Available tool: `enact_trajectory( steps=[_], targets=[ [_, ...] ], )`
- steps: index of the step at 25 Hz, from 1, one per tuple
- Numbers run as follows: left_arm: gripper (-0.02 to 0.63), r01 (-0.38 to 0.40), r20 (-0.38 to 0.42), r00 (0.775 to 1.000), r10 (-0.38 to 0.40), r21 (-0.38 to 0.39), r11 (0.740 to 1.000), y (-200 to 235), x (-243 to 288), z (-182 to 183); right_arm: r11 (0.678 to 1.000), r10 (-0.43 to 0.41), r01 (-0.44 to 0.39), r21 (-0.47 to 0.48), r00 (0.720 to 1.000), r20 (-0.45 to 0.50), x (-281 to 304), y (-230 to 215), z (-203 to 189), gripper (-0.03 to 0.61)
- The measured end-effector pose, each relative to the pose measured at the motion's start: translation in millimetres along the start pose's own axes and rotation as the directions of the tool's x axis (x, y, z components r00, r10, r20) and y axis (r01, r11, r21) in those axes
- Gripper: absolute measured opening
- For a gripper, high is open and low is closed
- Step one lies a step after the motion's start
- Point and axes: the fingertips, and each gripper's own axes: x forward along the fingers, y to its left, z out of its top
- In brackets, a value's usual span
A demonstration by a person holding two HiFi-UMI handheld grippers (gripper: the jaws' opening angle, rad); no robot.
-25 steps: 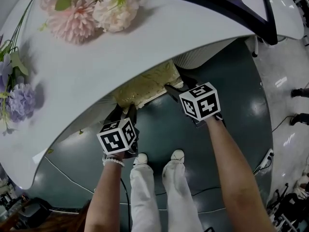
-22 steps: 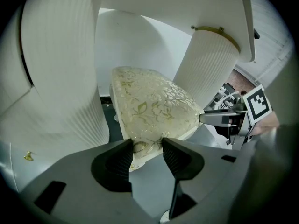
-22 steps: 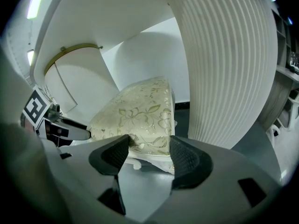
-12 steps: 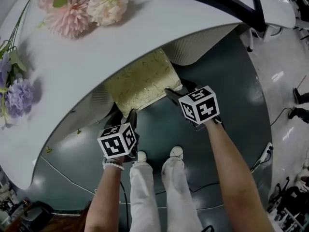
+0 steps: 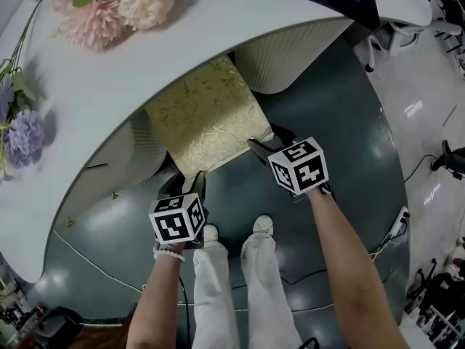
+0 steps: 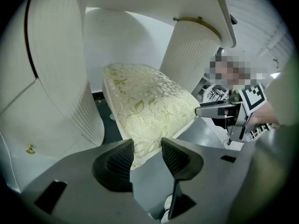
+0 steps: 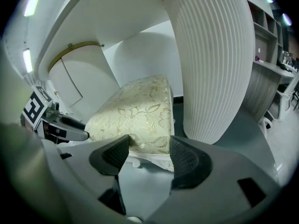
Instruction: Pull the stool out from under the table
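The stool has a cream cushion with a gold flower pattern and stands half out from under the white table. My left gripper holds its near left corner. In the left gripper view the stool has that corner between the pads of the left gripper, whose jaws have just been closing. My right gripper grips the near right corner. In the right gripper view the cushion edge of the stool sits between the pads of the right gripper.
A ribbed white pedestal stands right of the stool, another ribbed leg on its left. Pink flowers and purple flowers lie on the tabletop. The person's legs stand just behind the grippers. A thin cable crosses the dark floor.
The stool has slid further out from under the table toward the person, with more of its cushion showing. Both grippers have drawn back with it.
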Motion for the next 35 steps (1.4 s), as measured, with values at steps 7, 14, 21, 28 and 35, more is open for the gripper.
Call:
enact_trajectory(
  steps=[7, 14, 21, 28, 35],
  targets=[
    [0.201, 0.012, -0.020, 1.000, -0.011, 0.025, 1.000, -11.5, -5.7, -16.5, 1.000, -0.010, 0.010, 0.017, 1.000, -0.004, -14.9, 2.4, -18.3, 0.291],
    [0.199, 0.027, -0.052, 0.998, -0.024, 0.061, 0.998, -23.8, -11.7, -34.1, 0.999, -0.025, 0.025, 0.040, 1.000, -0.010, -31.4, 4.8, -39.3, 0.290],
    [0.195, 0.049, -0.079, 0.996, -0.042, 0.088, 0.995, -35.1, -17.1, -51.3, 0.997, -0.038, 0.039, 0.068, 0.999, -0.012, -47.0, 7.3, -59.7, 0.290],
    [0.192, 0.071, -0.108, 0.992, -0.058, 0.126, 0.989, -43.3, -21.8, -64.3, 0.994, -0.056, 0.057, 0.094, 0.998, -0.016, -60.8, 10.9, -77.8, 0.290],
    [0.189, 0.100, -0.139, 0.987, -0.076, 0.170, 0.980, -53.9, -26.7, -78.2, 0.989, -0.077, 0.079, 0.129, 0.997, -0.020, -77.3, 14.2, -98.2, 0.288]
  ],
)
